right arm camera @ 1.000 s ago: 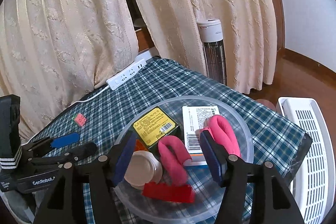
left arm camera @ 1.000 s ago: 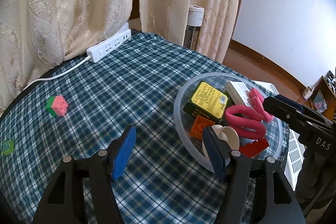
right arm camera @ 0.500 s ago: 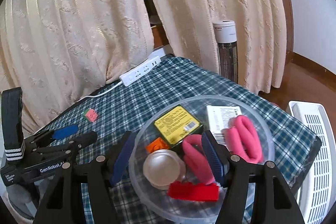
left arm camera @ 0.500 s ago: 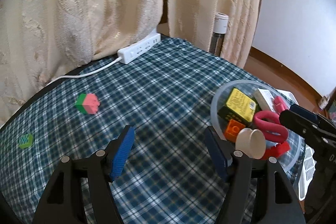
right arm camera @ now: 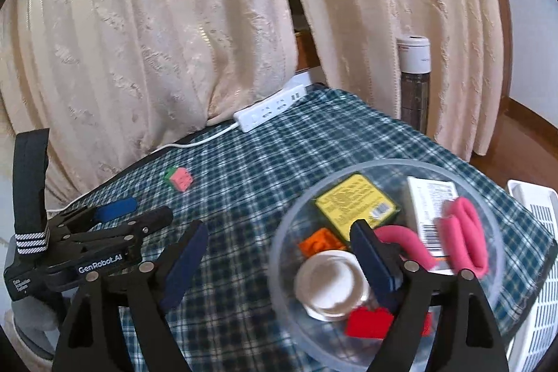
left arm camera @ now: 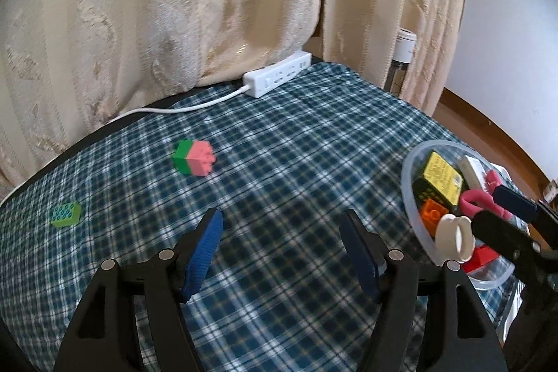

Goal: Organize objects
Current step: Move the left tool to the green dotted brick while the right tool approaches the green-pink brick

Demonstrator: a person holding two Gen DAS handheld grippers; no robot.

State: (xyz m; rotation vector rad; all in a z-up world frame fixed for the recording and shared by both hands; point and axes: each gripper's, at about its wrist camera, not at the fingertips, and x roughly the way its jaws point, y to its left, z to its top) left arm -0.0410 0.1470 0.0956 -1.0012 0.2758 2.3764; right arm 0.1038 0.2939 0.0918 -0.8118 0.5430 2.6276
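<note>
Left gripper [left arm camera: 282, 253] has swung away from the clear bowl [left arm camera: 406, 178], jaws wide and empty, lining up on the pink-green block [left arm camera: 193, 157] lying loose on the tablecloth [left arm camera: 296, 145]; right gripper [right arm camera: 279, 262] hovers spread, empty, over the bowl.

Blue-green plaid tablecloth [left arm camera: 296, 145], pink-and-green block [left arm camera: 193, 157], green brick [left arm camera: 65, 214], cream curtains [left arm camera: 174, 6].
</note>
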